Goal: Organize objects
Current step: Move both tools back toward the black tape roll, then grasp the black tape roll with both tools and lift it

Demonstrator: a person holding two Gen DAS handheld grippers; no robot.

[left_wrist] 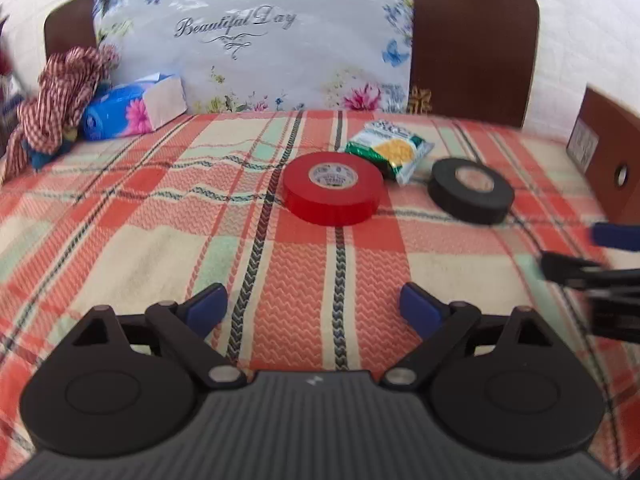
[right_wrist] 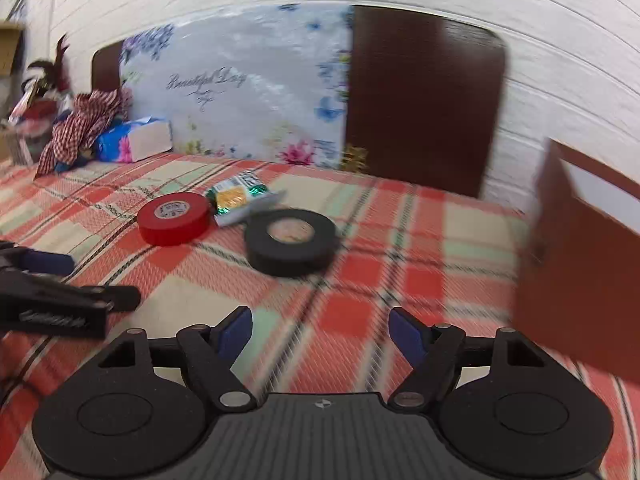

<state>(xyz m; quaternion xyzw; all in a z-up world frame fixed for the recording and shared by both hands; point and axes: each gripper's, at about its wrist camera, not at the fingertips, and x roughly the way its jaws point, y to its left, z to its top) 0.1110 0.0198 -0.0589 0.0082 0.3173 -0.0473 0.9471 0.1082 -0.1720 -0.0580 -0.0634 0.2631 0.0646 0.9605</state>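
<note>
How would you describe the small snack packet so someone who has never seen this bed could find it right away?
On the plaid bedspread, in front of the floral pillow, three small things lie together. The snack packet sits farthest back, between the red tape roll and the black tape roll. It is the only flat, crinkly one, green and white with a yellow picture.

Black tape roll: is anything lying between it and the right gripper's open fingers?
Nothing visible. Only bare plaid bedspread lies between the right gripper and the black tape roll. The snack packet and red tape roll sit behind and to its left.
</note>
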